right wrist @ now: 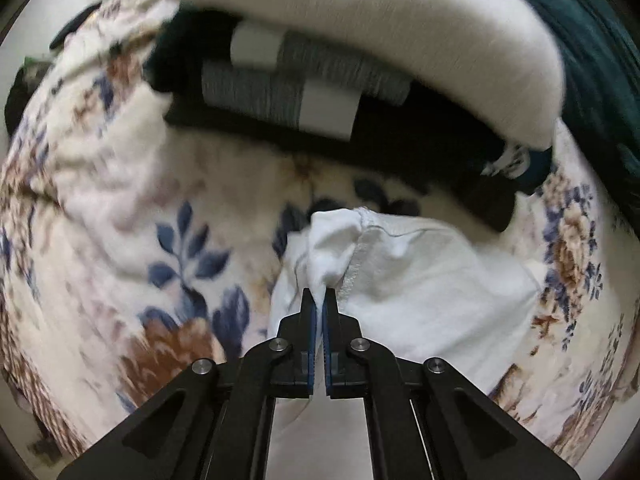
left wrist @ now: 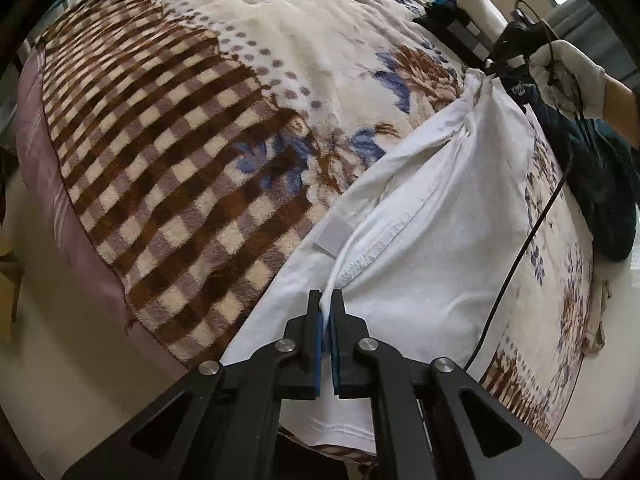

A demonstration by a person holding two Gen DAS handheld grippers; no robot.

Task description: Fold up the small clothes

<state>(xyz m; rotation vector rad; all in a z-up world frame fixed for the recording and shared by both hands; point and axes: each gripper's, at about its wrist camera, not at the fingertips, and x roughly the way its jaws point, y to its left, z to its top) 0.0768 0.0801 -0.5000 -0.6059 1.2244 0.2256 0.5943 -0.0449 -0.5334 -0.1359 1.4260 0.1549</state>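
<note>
Down the left wrist view we see the white garment (left wrist: 420,216) spread on the patterned blanket (left wrist: 168,152), a gathered hem pinched in our closed left claw (left wrist: 329,300). Through the right wrist view, our right claw (right wrist: 319,294) is pressed together on another bunched corner of it.

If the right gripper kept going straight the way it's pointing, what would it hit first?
The white garment it already pinches; the right gripper is shut on a bunched corner. Right behind that, probably the floral blanket, though depth is unclear.
</note>
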